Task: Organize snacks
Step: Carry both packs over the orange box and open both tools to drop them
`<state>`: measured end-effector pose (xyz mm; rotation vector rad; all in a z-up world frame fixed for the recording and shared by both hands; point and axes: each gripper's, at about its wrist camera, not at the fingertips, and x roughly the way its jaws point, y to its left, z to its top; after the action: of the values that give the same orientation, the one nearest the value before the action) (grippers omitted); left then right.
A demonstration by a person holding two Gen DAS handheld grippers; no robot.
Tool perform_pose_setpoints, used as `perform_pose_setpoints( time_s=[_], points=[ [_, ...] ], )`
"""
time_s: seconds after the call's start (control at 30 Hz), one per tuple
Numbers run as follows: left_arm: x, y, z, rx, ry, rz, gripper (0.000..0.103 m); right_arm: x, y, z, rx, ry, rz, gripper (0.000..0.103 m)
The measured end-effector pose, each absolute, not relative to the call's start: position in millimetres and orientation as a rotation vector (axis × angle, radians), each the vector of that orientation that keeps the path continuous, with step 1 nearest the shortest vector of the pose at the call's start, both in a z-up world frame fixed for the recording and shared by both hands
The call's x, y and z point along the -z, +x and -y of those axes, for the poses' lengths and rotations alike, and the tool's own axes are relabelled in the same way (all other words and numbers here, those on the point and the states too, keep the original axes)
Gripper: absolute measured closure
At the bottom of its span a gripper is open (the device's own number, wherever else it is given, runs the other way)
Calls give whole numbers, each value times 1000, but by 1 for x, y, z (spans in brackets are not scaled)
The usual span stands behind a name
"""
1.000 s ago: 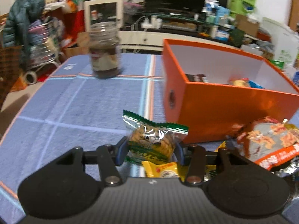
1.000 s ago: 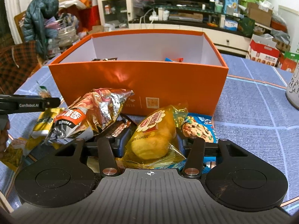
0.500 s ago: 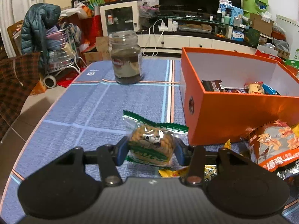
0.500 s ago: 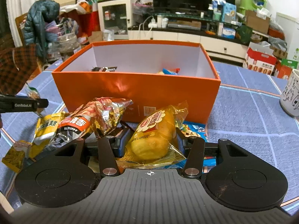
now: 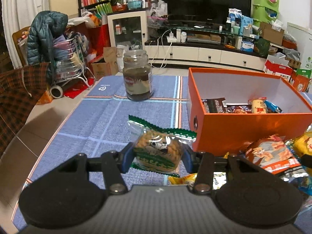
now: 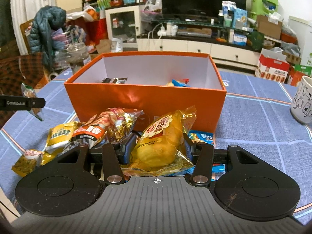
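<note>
On the blue tablecloth [image 5: 81,120], one orange box [image 6: 148,101]; each gripper clamps one snack packet.

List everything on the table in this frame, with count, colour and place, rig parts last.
Open cardboard box: one, orange, white inside, mid-table, wrapped snacks in it.
Glass jar: one, dark contents, left of box.
Cat-print ceramic mug: one, white, right edge.
Loose snack packets: several, yellow, red and blue, before box.
Green-edged biscuit packet: one, in left tongs.
Yellow cake packet: one, in right tongs.
</note>
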<state>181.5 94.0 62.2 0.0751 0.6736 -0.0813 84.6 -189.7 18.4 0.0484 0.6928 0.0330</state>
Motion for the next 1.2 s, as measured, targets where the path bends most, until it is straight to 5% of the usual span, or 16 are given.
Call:
perform_pose_setpoints(
  time_s=[0.53, 0.73, 0.8, 0.87, 0.93, 1.03, 1.2],
  points=[
    [-106, 162, -84, 161, 3, -597, 55, -59, 56, 213, -32, 100, -579, 66],
    [-124, 205, -42, 226, -11, -576, 55, -96, 114, 221, -52, 137, -517, 66],
    [-122, 241, -20, 284, -20, -618, 50, -99, 156, 226, -60, 166, -556, 65],
    [-118, 263, -8, 290, -28, -641, 29, -99, 183, 231, -58, 200, -590, 64],
    [-123, 259, -12, 277, -49, -629, 27, -105, 184, 239, -23, 233, -592, 63],
    [-129, 229, -36, 307, -70, -557, 13, -115, 141, 252, -21, 219, -502, 40],
    [-118, 171, -83, 284, -79, -532, 10, -93, 58, 266, 52, 181, -475, 35]
  ],
)
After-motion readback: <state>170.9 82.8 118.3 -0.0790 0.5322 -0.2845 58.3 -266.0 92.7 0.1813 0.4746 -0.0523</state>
